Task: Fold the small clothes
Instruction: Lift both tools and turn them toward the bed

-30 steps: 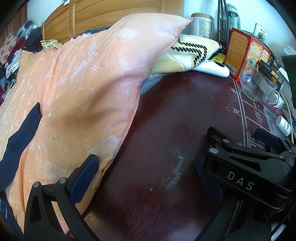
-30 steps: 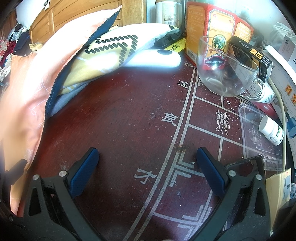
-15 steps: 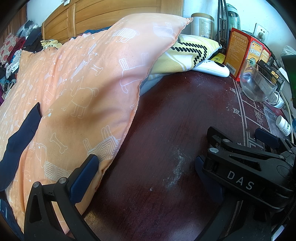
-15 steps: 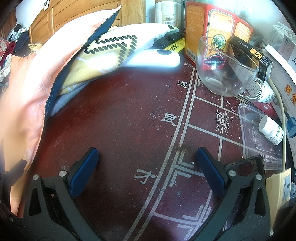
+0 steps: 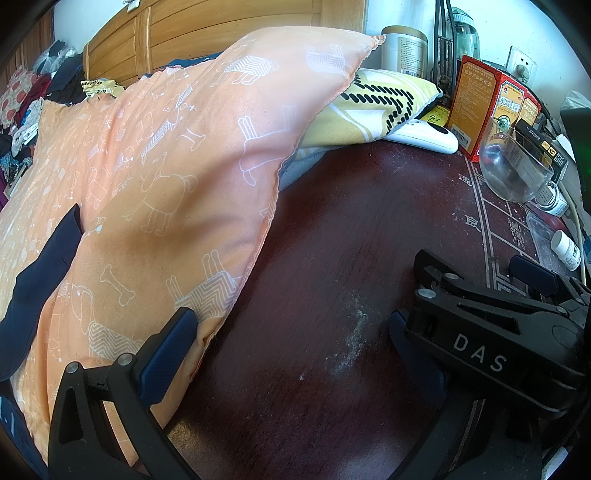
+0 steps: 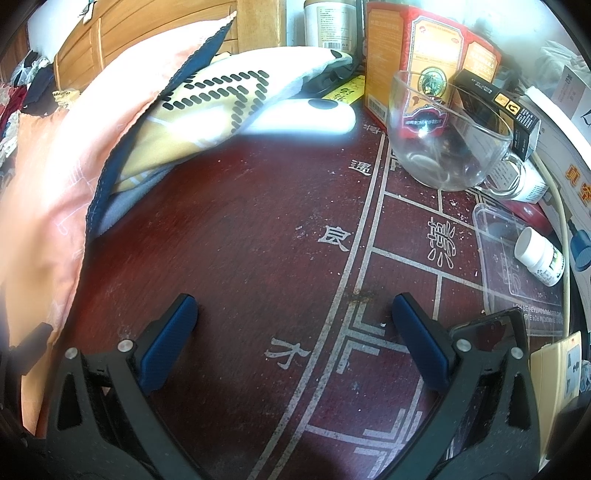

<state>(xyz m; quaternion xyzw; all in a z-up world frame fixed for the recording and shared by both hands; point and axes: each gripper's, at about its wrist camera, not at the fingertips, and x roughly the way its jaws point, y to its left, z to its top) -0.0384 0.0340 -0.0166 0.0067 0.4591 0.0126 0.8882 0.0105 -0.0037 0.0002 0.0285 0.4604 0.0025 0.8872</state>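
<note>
We see both grippers resting low over a dark red table (image 6: 240, 258) marked with white lines and characters. The right gripper (image 6: 293, 325) has its jaws spread wide, with nothing between its blue pads (image 6: 168, 343); in the left wrist view it appears at the right as a black body lettered "DAS" (image 5: 480, 332). The left gripper (image 5: 288, 332) also stands with its jaws spread and empty; its left pad (image 5: 168, 350) touches the lower edge of an orange pillow (image 5: 166, 166) printed with white dogs and bones, while its other pad is mostly hidden behind the right gripper.

We cannot pick out with certainty any small garment to be folded. A dark navy cloth (image 5: 40, 273) lies against the orange pillow at the left edge, and a pile of mixed clothes (image 5: 22, 107) shows far left, too small to read.

A yellow cushion with black dashes (image 6: 207, 110) sits beneath the pillow's corner. Beside it lie a white device (image 6: 306, 118), a glass cup (image 6: 450, 144), a red and orange box (image 6: 424, 48), and a small white bottle (image 6: 541, 254) lying on a clear plastic lid (image 6: 517, 277). A wooden headboard (image 5: 221, 29) stands behind.
</note>
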